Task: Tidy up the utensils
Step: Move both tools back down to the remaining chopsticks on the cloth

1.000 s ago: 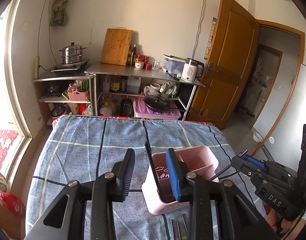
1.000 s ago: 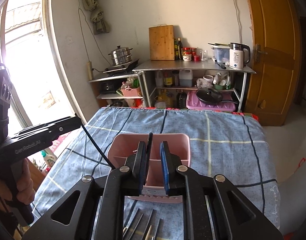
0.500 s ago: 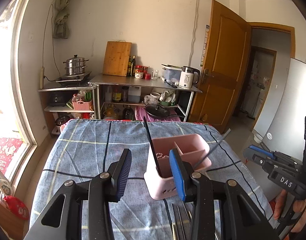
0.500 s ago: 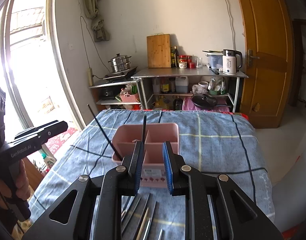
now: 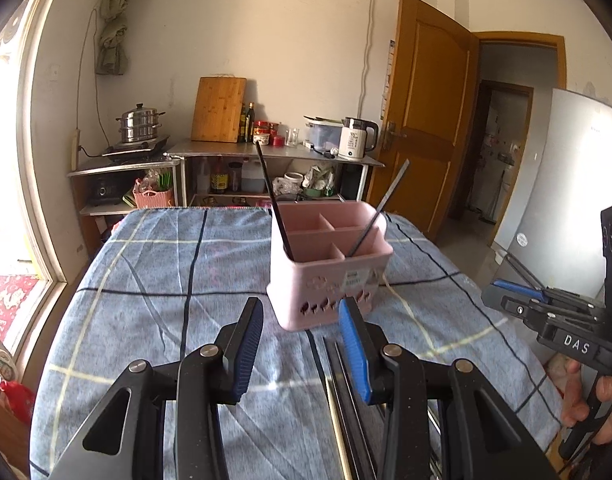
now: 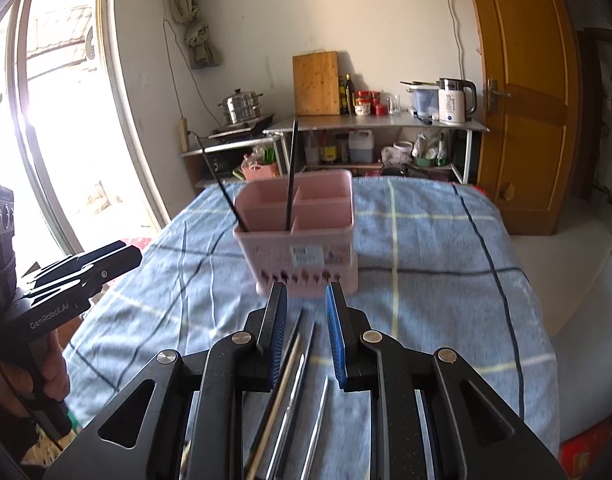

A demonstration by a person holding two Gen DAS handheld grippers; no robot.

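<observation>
A pink compartmented utensil holder [image 5: 330, 276] stands on the blue checked tablecloth [image 5: 153, 280]; it also shows in the right wrist view [image 6: 306, 236]. Two dark chopsticks lean in it, one at the left [image 5: 271, 196] and one at the right [image 5: 380, 208]. Several loose chopsticks [image 6: 293, 384] lie on the cloth in front of the holder, below my right gripper [image 6: 303, 332], which is open and empty. My left gripper [image 5: 301, 348] is open and empty, short of the holder, with loose chopsticks [image 5: 338, 396] beside its right finger.
A metal shelf unit [image 5: 265, 156] with a kettle, cutting board, bottles and a steamer pot stands behind the table. A wooden door [image 5: 422, 112] is at the right, a window [image 6: 65, 120] at the left. The table edges drop off on both sides.
Both grippers have pulled back and away from the holder. The right gripper has opened wider and left its chopstick in the holder. The loose chopsticks are now in view below.
</observation>
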